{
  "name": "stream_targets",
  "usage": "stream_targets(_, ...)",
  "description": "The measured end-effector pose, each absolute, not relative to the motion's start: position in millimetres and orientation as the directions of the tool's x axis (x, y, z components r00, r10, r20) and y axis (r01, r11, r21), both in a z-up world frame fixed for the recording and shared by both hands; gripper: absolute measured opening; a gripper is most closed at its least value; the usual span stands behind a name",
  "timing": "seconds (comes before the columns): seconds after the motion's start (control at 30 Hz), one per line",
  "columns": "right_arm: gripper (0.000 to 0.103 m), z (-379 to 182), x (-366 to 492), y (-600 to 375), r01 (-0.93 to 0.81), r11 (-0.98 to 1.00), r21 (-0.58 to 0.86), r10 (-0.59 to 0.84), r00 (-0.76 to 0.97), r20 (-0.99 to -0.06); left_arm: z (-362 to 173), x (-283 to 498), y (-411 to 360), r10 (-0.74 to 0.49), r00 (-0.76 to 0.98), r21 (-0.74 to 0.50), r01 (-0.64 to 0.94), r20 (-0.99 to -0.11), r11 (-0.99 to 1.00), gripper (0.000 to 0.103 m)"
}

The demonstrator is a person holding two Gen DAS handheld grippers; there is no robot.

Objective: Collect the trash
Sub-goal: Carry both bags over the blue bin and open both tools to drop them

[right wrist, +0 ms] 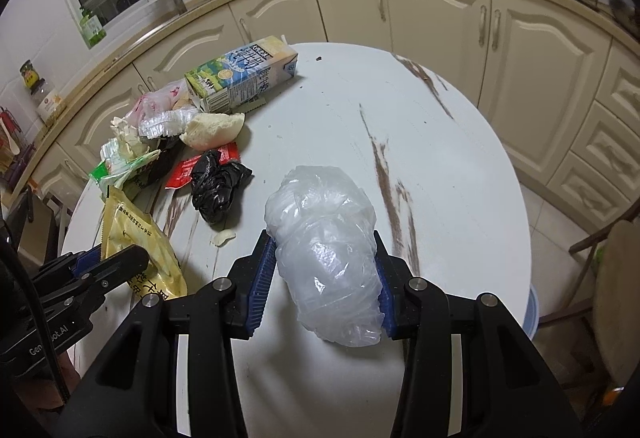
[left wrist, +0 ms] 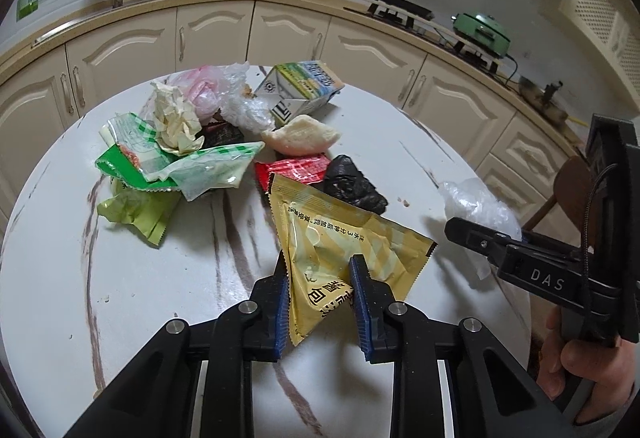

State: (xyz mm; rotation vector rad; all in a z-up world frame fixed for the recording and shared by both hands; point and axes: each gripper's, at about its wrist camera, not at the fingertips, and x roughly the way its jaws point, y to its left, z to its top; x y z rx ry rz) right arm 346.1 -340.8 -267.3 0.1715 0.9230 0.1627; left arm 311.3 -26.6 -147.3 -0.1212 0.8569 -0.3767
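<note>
1. Trash pickup is underway with both tongs loaded. The left tongs (left wrist: 320, 298) are pinched almost closed on a yellow sauce packet (left wrist: 340, 238); its lower corner sits between the blue pads and the rest fans out over the counter (left wrist: 160, 278).

2. The right tongs (right wrist: 326, 278) are partway closed around a crumpled clear plastic bag (right wrist: 324, 250), both pads pressed into its sides. It looks squashed and light, so I'd guess the grip is fine.

3. Just past the clear bag there's a small pale scrap (right wrist: 224, 237) on the counter, and beside that a balled-up black bag (right wrist: 218, 189) touching a red wrapper (right wrist: 188, 173).

4. Further out is the main heap: a chunk of bread (left wrist: 300, 135), green checked wrappers (left wrist: 176, 165), an olive-green wrapper (left wrist: 140, 213), crumpled paper (left wrist: 176, 121), a pink bag (left wrist: 200, 89), a wad of clear film (left wrist: 244, 109), and a milk carton (left wrist: 300, 85) lying on its side at the far edge.

5. Progress-wise, I'd call this early. Two pieces are in hand but not binned yet, and I can't see a bin in either view, though a blue-rimmed thing by the counter's edge in the right view might be one. Most of the pile hasn't been touched.

6. Still left: drop these two, then come back for the black bag, red wrapper, bread, carton and all the wrappers.
</note>
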Motion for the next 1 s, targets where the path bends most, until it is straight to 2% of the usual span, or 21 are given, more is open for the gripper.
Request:
stream_targets(0.57,0.042,-243.9,313.2,-400.5,0.003,0.967,0.256,0.190,0.664,-0.723,-102.0,303.3,-74.6,-0.419,0.613,-0.215,0.380,-0.670,0.900,0.022)
stream_targets(0.83,0.042,-228.5,296.3,-485.7,0.142,0.960,0.241,0.071,0.709,-0.702,-87.0,320.3,-170.5,-0.528,0.558,-0.207,0.536,-0.640,0.818,0.022)
stream_targets(1.0,0.042,-249.8,289.7,-557.4,0.278,0.931,0.237,-0.014,0.675,-0.738,-107.0,341.5,-260.2,-0.587,0.441,-0.240,0.623,-0.678,0.745,0.022)
